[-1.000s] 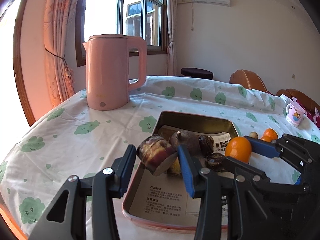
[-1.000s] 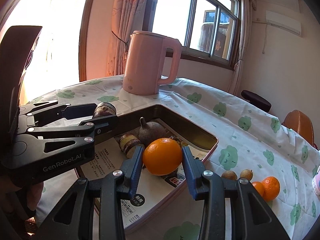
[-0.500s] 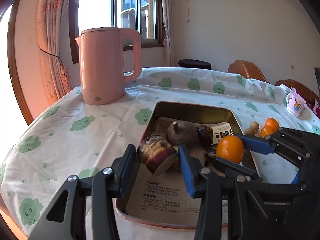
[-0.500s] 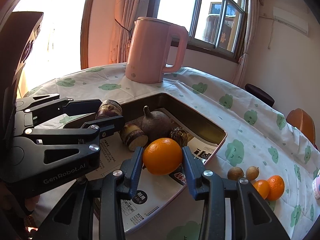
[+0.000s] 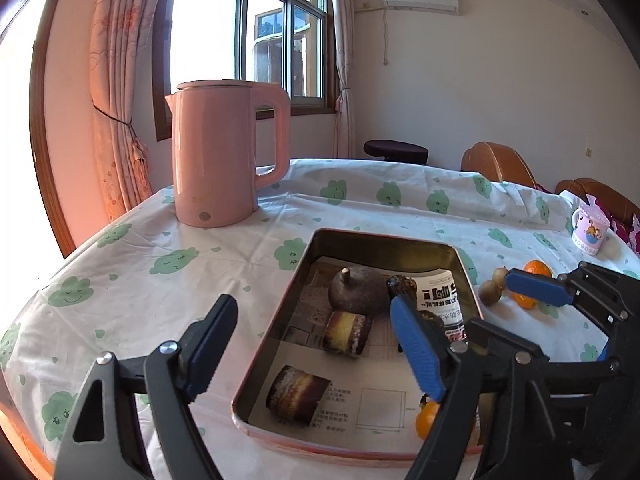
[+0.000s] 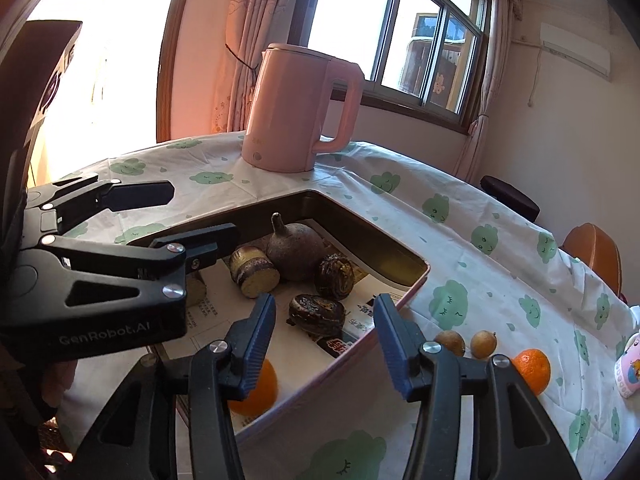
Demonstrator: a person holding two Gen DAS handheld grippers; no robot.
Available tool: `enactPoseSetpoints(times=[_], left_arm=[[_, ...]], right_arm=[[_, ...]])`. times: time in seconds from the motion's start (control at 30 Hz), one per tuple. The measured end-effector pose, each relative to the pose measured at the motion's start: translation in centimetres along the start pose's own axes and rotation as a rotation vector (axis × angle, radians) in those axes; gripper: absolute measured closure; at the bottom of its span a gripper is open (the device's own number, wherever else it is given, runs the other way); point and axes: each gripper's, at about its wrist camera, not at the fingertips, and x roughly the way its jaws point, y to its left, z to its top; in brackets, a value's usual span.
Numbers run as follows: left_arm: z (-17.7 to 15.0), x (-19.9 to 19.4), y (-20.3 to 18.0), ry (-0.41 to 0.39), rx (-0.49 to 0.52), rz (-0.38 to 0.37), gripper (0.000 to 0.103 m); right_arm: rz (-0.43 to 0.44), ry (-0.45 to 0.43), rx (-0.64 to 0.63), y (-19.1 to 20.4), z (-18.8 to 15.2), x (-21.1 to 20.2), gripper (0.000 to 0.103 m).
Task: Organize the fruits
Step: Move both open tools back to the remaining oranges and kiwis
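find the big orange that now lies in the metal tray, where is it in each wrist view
Left wrist view: the round orange is low and right of centre, at the near right corner of the rectangular metal tray, mostly hidden behind a blue gripper finger.
Right wrist view: it is low and left of centre, in the tray's near corner.
Shared landmark: the pink electric kettle.

I'm in a home dining room: curtained window (image 5: pixel 248 40) upper left, pink kettle (image 5: pixel 224 152) on the cloud-print tablecloth (image 5: pixel 360 208).
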Motion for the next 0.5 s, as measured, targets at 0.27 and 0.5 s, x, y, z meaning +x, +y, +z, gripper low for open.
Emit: enactPoseSetpoints(times=[0.27, 0.5], left_arm=[[0.4, -0.7, -3.2, -0.039, -0.009, -0.062, 0.010], [1.5, -0.5, -6.3, -0.060, 0.046, -0.070, 0.006]], right_arm=[[-0.150, 0.019, 0.106, -8.3, -2.7, -2.3, 0.050], [-0.171, 0.072, 0.120, -10.4, -3.5, -0.7, 0.050]])
